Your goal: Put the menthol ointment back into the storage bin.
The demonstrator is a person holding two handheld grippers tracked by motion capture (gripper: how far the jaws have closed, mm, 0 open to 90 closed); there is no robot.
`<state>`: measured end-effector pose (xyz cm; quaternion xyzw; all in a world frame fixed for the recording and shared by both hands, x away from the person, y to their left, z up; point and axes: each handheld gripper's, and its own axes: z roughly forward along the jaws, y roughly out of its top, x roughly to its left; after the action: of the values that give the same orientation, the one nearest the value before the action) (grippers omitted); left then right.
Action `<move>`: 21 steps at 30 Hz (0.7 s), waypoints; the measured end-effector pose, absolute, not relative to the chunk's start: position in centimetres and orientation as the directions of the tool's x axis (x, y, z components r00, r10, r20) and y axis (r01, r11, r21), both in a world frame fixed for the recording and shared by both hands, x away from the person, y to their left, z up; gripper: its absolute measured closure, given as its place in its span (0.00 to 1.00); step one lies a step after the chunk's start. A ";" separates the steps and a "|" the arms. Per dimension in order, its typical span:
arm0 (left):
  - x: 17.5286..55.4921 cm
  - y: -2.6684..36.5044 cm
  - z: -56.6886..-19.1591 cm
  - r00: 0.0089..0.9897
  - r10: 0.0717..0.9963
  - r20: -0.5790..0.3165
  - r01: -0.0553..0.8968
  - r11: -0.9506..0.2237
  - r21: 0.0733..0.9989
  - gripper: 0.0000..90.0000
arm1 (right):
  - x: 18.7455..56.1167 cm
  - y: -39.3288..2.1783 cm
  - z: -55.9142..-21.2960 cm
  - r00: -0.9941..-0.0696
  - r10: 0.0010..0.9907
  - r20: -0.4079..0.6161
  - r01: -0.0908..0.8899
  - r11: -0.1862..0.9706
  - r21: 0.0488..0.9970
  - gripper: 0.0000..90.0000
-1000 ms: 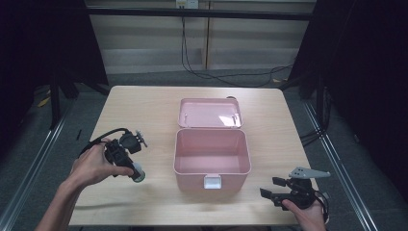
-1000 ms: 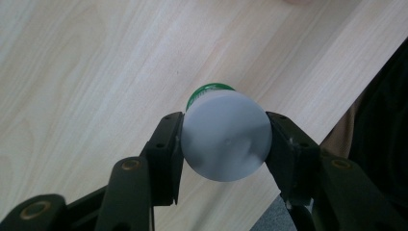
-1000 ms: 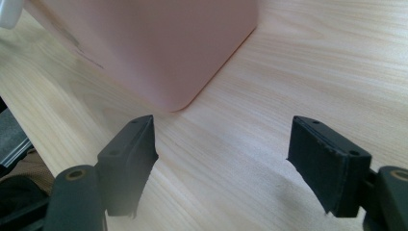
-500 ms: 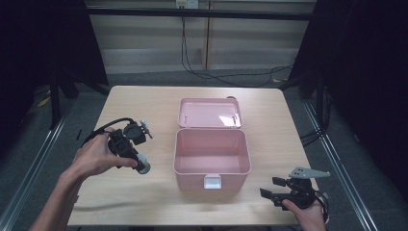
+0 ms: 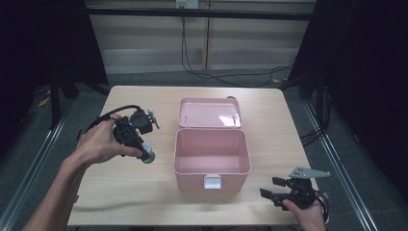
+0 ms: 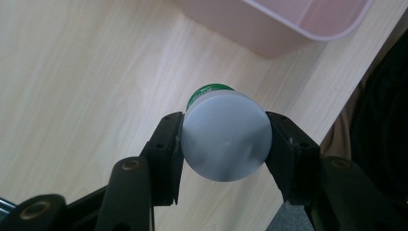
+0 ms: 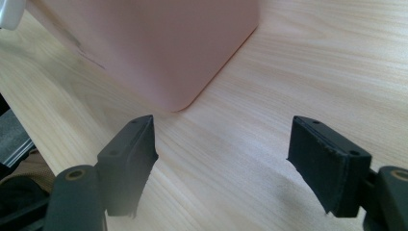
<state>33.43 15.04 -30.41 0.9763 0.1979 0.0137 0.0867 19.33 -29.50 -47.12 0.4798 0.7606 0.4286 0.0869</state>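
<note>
The left claw (image 5: pixel 144 153), clamped on a green-labelled bottle (image 6: pixel 225 135), has risen toward the pink box (image 5: pixel 212 156); the right claw (image 7: pixel 221 166) stays wide open, unmoved, over the desk (image 5: pixel 120 192).

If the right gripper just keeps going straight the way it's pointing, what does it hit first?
Most likely the pink box: its near rounded corner sits just ahead of the open right gripper, though slightly off to one side, so depth is uncertain.

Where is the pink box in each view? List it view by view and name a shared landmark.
High view: pink box, centre of table, lid open behind it.
Left gripper view: its corner at the top, beyond the held bottle.
Right gripper view: its wall, upper left.
Shared landmark: the wooden table.
</note>
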 end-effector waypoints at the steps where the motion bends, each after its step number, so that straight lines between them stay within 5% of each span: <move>1: 33.5 15.0 -30.0 0.923 0.385 0.003 0.378 -0.908 0.180 0.57 | 19.3 -29.5 -47.1 -0.525 0.804 0.279 0.655 0.173 0.735 0.28; 21: 34.2 9.1 -26.9 0.971 0.232 0.057 0.213 -0.949 0.231 0.57 | 19.3 -29.5 -47.1 -0.532 0.798 0.281 0.651 0.174 0.739 0.27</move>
<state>34.24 9.06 -26.87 0.9863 0.1129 0.0420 0.1124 19.26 -29.52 -47.10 0.4759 0.7614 0.4318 0.0853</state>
